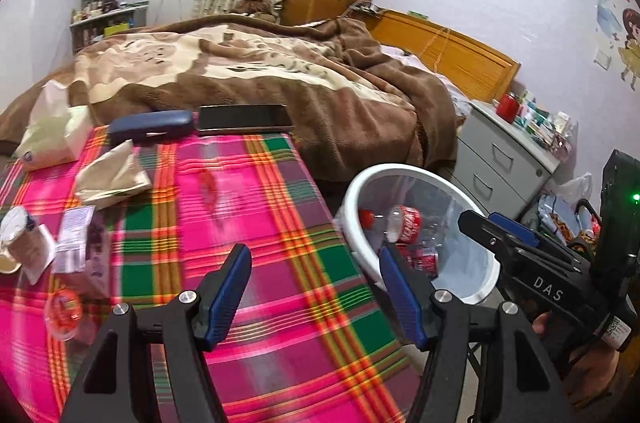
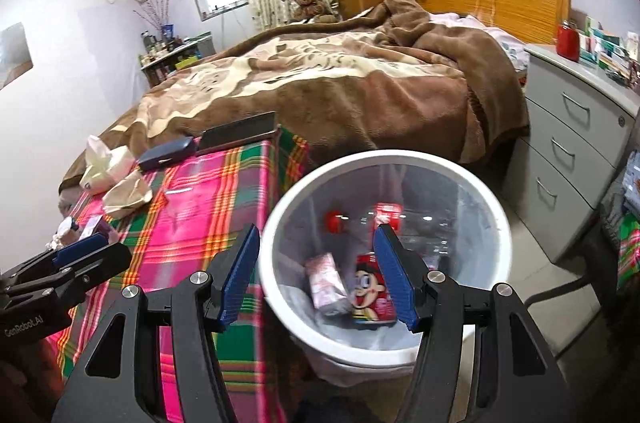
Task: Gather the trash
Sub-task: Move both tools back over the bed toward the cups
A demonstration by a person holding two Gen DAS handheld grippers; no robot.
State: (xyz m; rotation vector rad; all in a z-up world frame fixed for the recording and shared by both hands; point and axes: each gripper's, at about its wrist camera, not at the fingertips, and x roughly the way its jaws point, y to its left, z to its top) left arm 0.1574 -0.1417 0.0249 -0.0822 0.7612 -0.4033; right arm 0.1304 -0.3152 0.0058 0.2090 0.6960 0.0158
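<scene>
You are in a bedroom: a bed (image 1: 248, 63) under a brown and cream blanket fills the back, with a grey drawer unit (image 2: 576, 159) beside it. In front of the bed stands a table under a pink, green and orange plaid cloth (image 1: 256, 207). Just off the table's right edge sits a white trash bin (image 2: 276, 287) lined with a clear bag. Inside it you can see a red can with a cartoon face (image 2: 370, 297), a small pinkish carton (image 2: 326, 283) and a clear bottle with a red cap (image 1: 366, 218).

On the cloth's far edge lie a dark phone (image 1: 244, 119) and a blue case (image 1: 150, 128). Along its left side lie a tissue pack (image 1: 52, 139), a crumpled paper bag (image 1: 112, 175), a printed wrapper (image 1: 76, 235) and other small litter, blurred.

Your left gripper (image 1: 316, 291) hangs over the cloth's right part, jaws apart and empty. Your right gripper (image 2: 316, 275) hangs above the bin, jaws spread, gripping nothing.
</scene>
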